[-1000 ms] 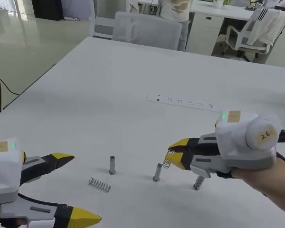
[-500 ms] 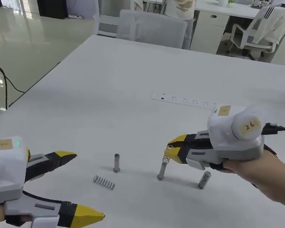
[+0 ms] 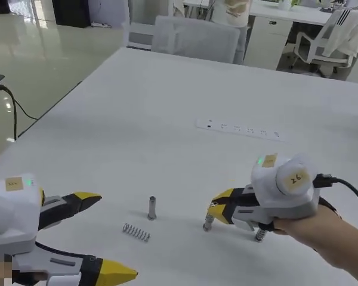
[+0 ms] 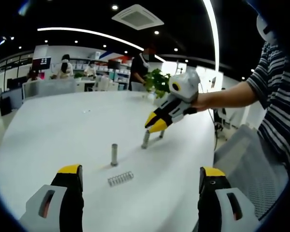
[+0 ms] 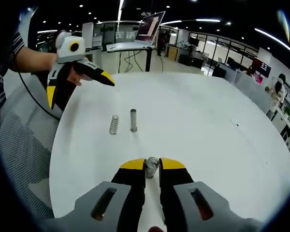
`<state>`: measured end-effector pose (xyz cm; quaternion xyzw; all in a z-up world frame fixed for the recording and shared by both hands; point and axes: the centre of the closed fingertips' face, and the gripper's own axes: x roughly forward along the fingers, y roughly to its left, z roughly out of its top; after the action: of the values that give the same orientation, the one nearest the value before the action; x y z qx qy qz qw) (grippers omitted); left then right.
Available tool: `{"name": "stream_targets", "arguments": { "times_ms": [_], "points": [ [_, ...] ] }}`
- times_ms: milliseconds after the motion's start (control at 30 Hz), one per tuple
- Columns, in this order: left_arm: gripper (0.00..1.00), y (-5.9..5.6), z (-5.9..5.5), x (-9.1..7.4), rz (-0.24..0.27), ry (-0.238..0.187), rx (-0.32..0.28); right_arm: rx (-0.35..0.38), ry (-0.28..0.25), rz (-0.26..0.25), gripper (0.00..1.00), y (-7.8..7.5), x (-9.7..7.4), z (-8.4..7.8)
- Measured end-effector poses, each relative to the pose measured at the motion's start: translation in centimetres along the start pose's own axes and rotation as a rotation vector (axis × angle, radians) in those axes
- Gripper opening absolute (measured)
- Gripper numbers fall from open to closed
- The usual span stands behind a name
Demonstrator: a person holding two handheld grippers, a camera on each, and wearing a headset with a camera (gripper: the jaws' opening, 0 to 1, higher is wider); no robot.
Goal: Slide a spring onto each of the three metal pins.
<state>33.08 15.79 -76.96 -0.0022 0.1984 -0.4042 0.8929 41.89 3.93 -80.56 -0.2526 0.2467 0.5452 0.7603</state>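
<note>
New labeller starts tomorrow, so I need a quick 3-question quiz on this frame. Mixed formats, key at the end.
1. True or false: the left gripper has its jaws wide open, with nothing between them.
2. Multiple choice: what is the right gripper shut on? A) a spring B) a pin C) nothing
3. Short answer: what stands nearest the loose spring that lies on the table?

Key: 1 true; 2 A; 3 the bare pin.
</note>
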Motion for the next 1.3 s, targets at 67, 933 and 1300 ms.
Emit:
{"name": "stream_targets", "arguments": {
  "times_ms": [67,933,1300],
  "points": [
    [0.97,0.1,0.0,0.0,0.002,-0.001,-0.001,0.002,0.009,0.001,0.07,0.1,0.3,-0.4],
    [0.96,0.0,0.3,0.0,0.002,-0.002,-0.002,0.014,-0.091,-0.027,0.08,0.5,-1.6,2.9],
    [0.95,-0.1,0.2,-0.1,0.000,0.004,-0.004,0.000,-0.131,0.062,0.08,4.1,0.0,5.5]
  ]
}}
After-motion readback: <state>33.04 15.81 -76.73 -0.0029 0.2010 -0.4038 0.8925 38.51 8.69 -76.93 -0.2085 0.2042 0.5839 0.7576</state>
